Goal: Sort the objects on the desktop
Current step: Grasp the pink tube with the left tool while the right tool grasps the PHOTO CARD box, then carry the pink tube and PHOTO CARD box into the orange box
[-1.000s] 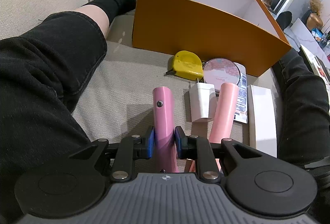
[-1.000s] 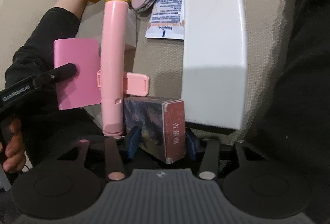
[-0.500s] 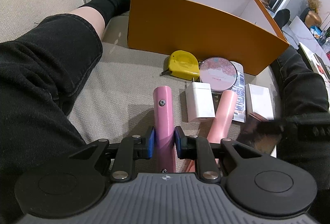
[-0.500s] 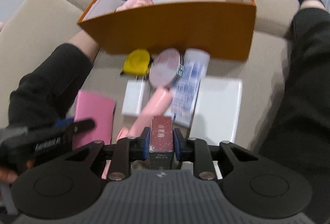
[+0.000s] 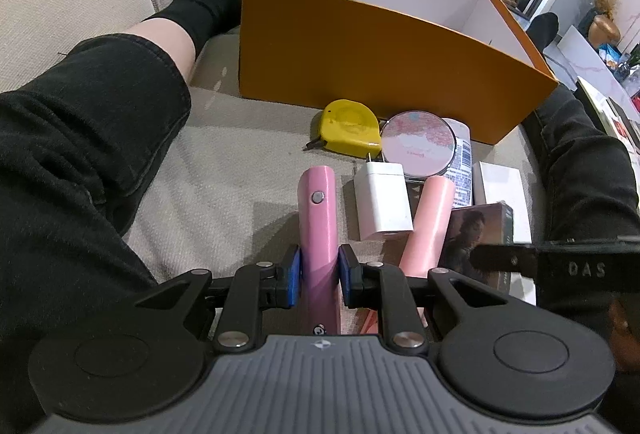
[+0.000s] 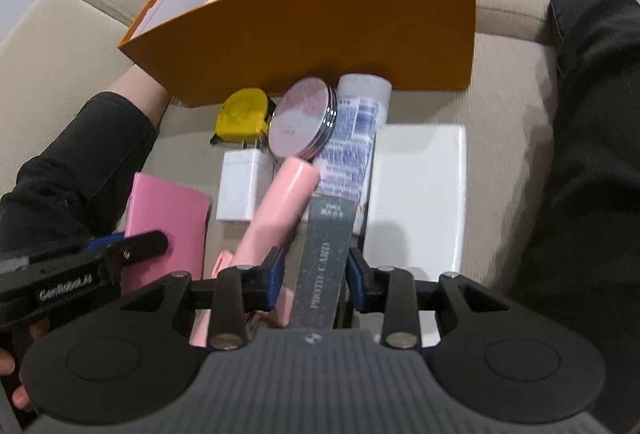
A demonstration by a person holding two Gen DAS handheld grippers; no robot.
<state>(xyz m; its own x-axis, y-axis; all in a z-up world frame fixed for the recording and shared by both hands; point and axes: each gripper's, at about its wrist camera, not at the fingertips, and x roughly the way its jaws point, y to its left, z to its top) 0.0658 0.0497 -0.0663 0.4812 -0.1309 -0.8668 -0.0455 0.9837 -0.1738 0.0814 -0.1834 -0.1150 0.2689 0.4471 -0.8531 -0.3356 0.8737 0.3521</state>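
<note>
Both grippers loaded. Left gripper (image 5: 319, 280): jaws closed on the pink power bank (image 5: 319, 218), gripped edge-on, low over the sofa cushion (image 5: 224, 170). Right gripper (image 6: 315, 280): jaws clamped on the photo card box (image 6: 325, 266), narrow face up, held above the pink tube (image 6: 280, 206) and just beside the white flat box (image 6: 420, 190).

Step in hand, as I read it: carry each piece to the orange box (image 6: 320, 34) and drop it in. Lift well above the near wall before going forward (the wall stands tall against the clutter at its foot). One gripper at a time; they sit close together.

Room: yellow tape measure (image 5: 350, 128), round compact (image 5: 418, 144), lotion tube (image 6: 356, 138) and white charger (image 5: 382, 200) crowd the wall's base. The person's legs hem in both sides. The box interior is mostly free; something pink lies in the far left corner.
</note>
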